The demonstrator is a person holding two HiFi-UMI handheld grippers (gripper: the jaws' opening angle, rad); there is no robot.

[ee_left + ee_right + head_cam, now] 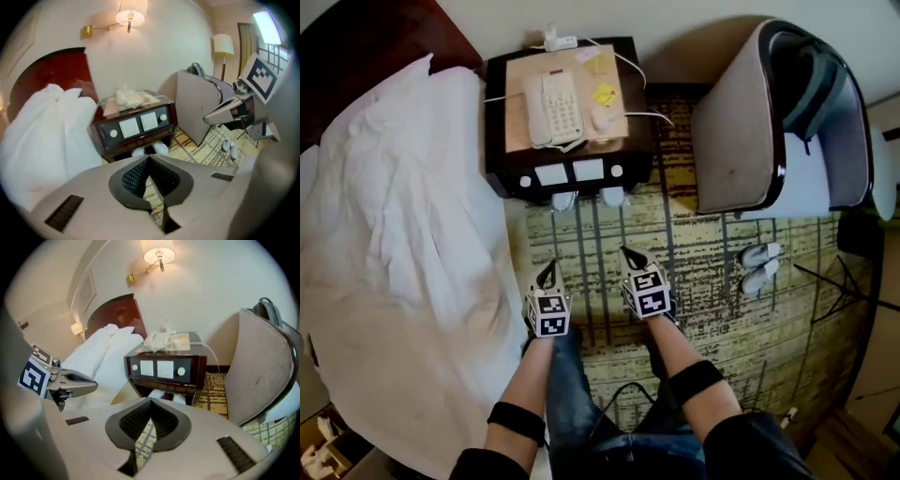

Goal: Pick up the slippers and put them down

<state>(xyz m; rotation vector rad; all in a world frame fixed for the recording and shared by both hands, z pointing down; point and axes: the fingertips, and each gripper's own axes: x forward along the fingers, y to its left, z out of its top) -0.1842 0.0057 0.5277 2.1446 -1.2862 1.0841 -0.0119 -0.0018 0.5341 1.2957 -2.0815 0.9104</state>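
Left gripper (548,274): jaws pressed together, nothing between them, above the carpet (703,309).
Right gripper (631,256): likewise closed and empty.
Slippers (613,196): white pair on the floor, seemingly tucked partly under the nightstand (572,174).
Second pair (759,265): beside the armchair (741,131), well apart from both grippers.
Risk: closed jaws could shove a slipper deeper under; a low reach may knock the nightstand front.
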